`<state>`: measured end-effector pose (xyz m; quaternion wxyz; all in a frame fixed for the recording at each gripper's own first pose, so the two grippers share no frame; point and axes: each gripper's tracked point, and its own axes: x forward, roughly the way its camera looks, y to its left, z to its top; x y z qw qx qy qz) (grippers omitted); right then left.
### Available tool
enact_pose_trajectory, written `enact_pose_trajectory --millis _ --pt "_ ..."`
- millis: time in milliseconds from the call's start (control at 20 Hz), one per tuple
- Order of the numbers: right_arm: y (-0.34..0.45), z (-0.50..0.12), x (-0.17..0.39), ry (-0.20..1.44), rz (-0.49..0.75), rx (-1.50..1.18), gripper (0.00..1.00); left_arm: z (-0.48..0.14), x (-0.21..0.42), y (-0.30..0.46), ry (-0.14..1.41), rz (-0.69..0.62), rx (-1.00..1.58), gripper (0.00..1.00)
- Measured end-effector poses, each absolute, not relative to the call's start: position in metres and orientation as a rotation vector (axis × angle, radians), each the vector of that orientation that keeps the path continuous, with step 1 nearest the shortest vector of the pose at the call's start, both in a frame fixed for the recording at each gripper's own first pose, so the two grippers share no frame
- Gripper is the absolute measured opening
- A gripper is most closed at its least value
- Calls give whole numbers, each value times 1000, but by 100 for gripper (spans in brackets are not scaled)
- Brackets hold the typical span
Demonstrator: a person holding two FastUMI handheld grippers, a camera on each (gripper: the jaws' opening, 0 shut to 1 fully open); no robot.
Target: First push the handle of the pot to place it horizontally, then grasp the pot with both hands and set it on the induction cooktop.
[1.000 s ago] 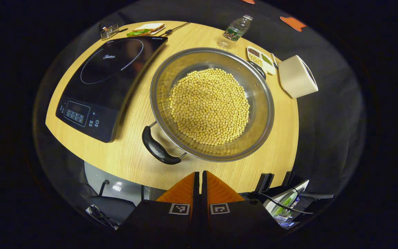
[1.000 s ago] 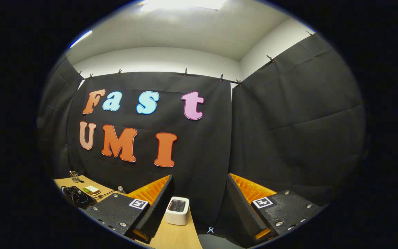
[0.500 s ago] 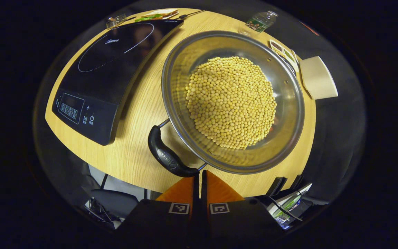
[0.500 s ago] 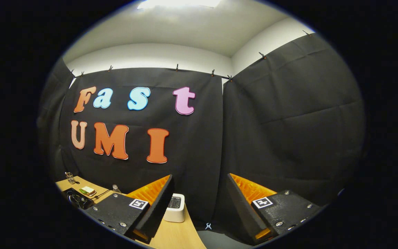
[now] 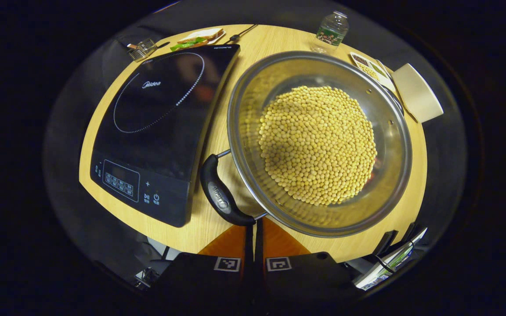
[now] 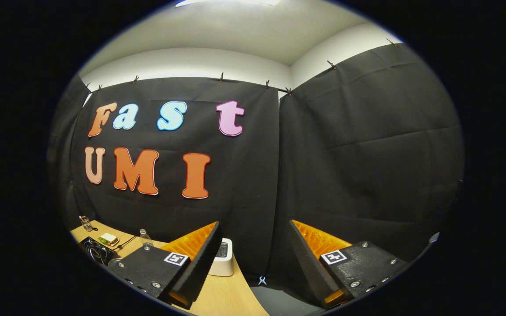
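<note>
A wide steel pot [image 5: 393,175] holding a heap of yellow beans [image 5: 319,145] sits on the round wooden table [image 5: 218,127]. Its black near handle [image 5: 220,193] points toward the lower left. My left gripper [image 5: 254,226] is shut, and its tips touch the lower end of that handle. A black induction cooktop [image 5: 156,118] lies left of the pot. In the right gripper view my right gripper [image 6: 253,241] hangs open in the air with nothing between its fingers, aimed at the booth's wall, and the cooktop's edge [image 6: 95,250] shows at the lower left.
A water bottle [image 5: 331,33], a divided snack dish [image 5: 369,66] and a white toaster [image 5: 417,92] stand behind the pot. A sandwich plate [image 5: 196,37] and a small glass [image 5: 141,46] lie beyond the cooktop. The toaster [image 6: 222,263] and the bottle [image 6: 145,237] sit near the table's far edge.
My shut left gripper came forward to the near handle and now touches it. The handle has swung leftward, closer to the cooktop. The right gripper tilted down slightly.
</note>
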<state>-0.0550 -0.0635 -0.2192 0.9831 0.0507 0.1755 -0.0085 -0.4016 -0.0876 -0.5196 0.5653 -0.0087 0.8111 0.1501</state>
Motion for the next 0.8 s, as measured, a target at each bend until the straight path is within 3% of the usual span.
enact_pose_trajectory --millis 400,800 --pt "-32 -232 -49 392 22 106 94 -519 -339 -41 1766 319 86 8" --pt "34 -272 -45 511 125 126 94 -528 -294 -37 1673 182 176 8"
